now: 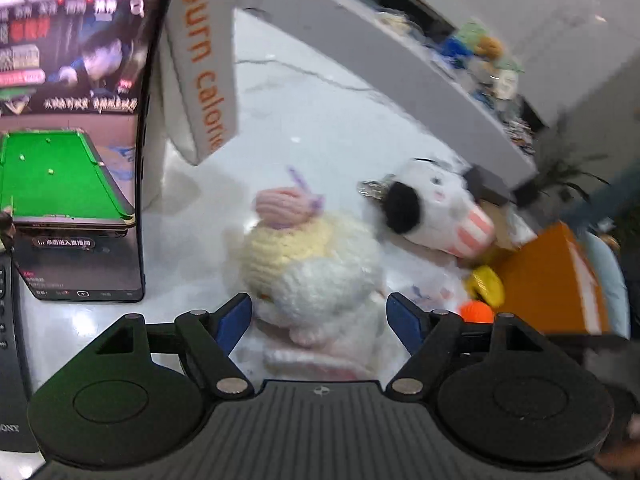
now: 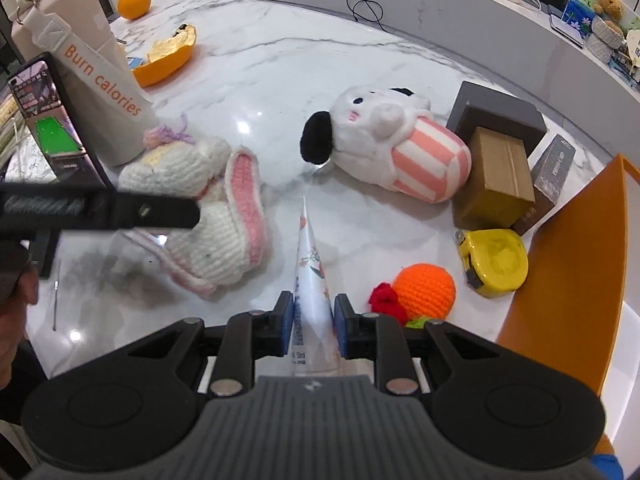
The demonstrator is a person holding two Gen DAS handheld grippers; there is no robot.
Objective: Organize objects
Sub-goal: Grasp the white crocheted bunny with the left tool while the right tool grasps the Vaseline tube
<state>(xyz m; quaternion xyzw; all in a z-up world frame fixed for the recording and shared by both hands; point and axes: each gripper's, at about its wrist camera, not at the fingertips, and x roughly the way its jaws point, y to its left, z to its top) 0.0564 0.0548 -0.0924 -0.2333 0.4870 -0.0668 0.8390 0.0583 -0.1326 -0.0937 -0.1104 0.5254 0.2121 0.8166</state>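
Note:
My left gripper (image 1: 320,314) is open, its blue pads on either side of a white knitted bunny (image 1: 316,276) with pink ears that lies on the marble table; the bunny also shows in the right wrist view (image 2: 208,204), with the left gripper's black finger (image 2: 120,210) over it. My right gripper (image 2: 309,318) is shut on a white flower-printed tube (image 2: 310,264) held above the table. A white plush dog with pink stripes (image 2: 384,152) lies further back, also in the left wrist view (image 1: 436,208).
An orange crochet ball (image 2: 424,290), a yellow tape measure (image 2: 494,262), cardboard boxes (image 2: 496,180) and an orange bin (image 2: 572,264) are at the right. A "Burn calories" bottle (image 2: 104,80), a phone showing snooker (image 1: 68,140) and orange peel (image 2: 166,58) are at the left.

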